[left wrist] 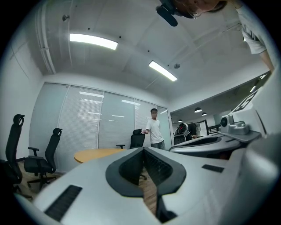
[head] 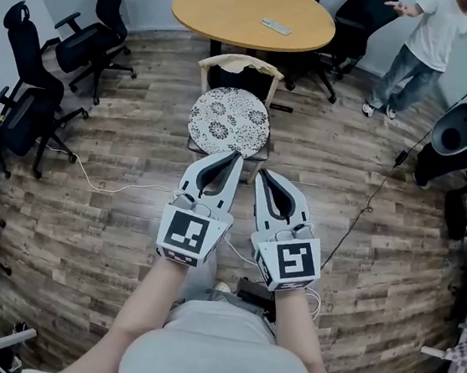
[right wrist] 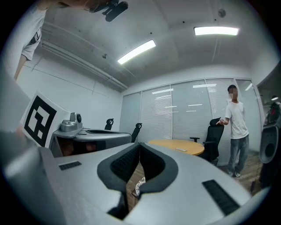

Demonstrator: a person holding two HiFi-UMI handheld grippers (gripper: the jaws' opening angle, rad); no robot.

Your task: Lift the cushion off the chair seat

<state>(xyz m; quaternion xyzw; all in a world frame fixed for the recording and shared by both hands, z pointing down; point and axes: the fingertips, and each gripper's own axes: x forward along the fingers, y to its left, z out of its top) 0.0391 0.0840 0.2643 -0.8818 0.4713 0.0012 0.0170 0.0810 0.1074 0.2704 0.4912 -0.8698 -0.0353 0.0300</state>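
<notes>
Holds left tongs and right tongs level and side by side, both clenched tight on nothing, tips near the front edge of the round patterned cushion. Faces that cushion lying flat on the seat of a wooden chair, set just before the round table. Stands on open plank floor, with 1 white cable trailing across it, black office chairs crowding the left side, and 1 onlooker beyond the table at right.
</notes>
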